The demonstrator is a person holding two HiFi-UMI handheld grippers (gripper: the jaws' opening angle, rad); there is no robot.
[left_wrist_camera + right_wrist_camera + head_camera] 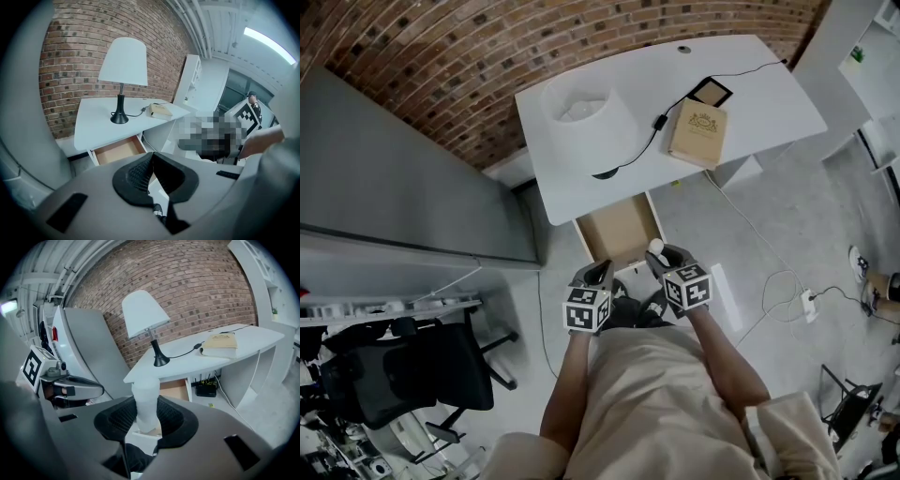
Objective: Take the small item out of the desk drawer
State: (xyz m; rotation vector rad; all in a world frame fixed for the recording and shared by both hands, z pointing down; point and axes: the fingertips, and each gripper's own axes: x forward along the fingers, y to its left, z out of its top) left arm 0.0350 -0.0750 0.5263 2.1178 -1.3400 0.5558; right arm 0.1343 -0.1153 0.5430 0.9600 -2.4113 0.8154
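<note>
The desk drawer [617,232] stands pulled out under the front of the white desk [750,103], and its wooden bottom looks bare. My right gripper [667,258] hovers just in front of the drawer, shut on a small white cylinder [656,247]. In the right gripper view the white cylinder [144,385] stands upright between the pads of that gripper [146,398], with the drawer [174,389] behind it. My left gripper [598,277] hangs beside it to the left, with its tips [153,154] touching and nothing held. The drawer [119,151] shows beyond them.
On the desk are a white-shaded lamp [586,112], a tan book [698,131] and a small framed picture [711,91]. A grey cabinet [403,178] stands to the left, with a black office chair [403,375] in front of it. Cables and a power strip [811,302] lie on the floor at the right.
</note>
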